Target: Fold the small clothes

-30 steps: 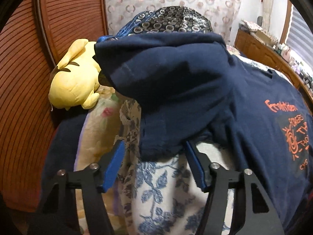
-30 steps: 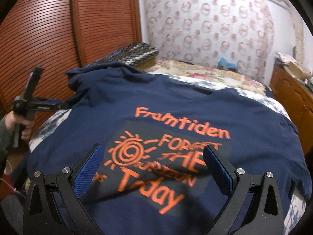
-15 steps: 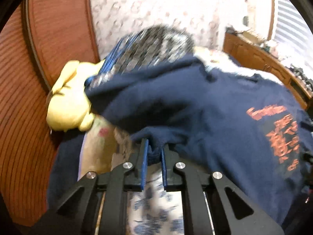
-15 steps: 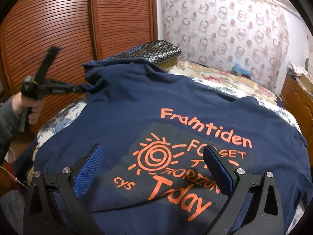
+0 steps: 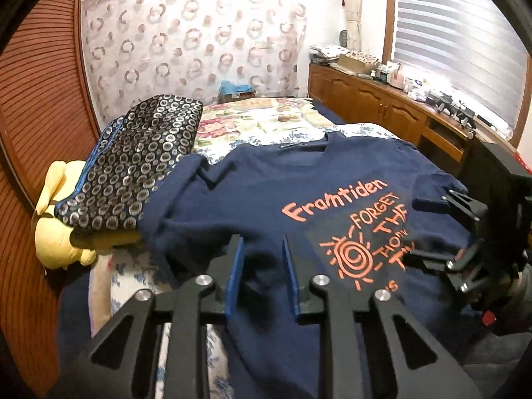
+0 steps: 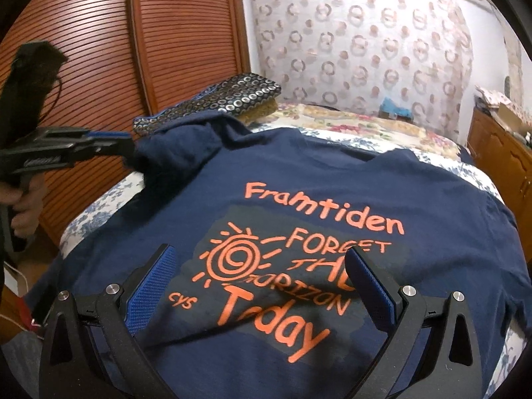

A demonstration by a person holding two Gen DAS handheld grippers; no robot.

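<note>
A navy T-shirt (image 6: pixel 332 179) with orange print lies spread face up on the bed; it also shows in the left wrist view (image 5: pixel 266 199). My left gripper (image 5: pixel 261 266) is shut on the shirt's left sleeve and holds it lifted off the bed; it also shows in the right wrist view (image 6: pixel 126 148) at the left. My right gripper (image 6: pixel 261 276) is open and empty, just above the orange print near the shirt's lower part. It shows at the right edge of the left wrist view (image 5: pixel 432 229).
A dark pillow with ring pattern (image 5: pixel 133 166) and a yellow plush toy (image 5: pixel 53 232) lie at the bed's left side. A floral bedspread (image 5: pixel 266 123) covers the bed. Wooden slatted doors (image 6: pixel 133 66) stand left, a wooden cabinet (image 5: pixel 382 106) right.
My left gripper closed on the sleeve and lifted it up and toward the shirt's middle. My right gripper stayed open above the print.
</note>
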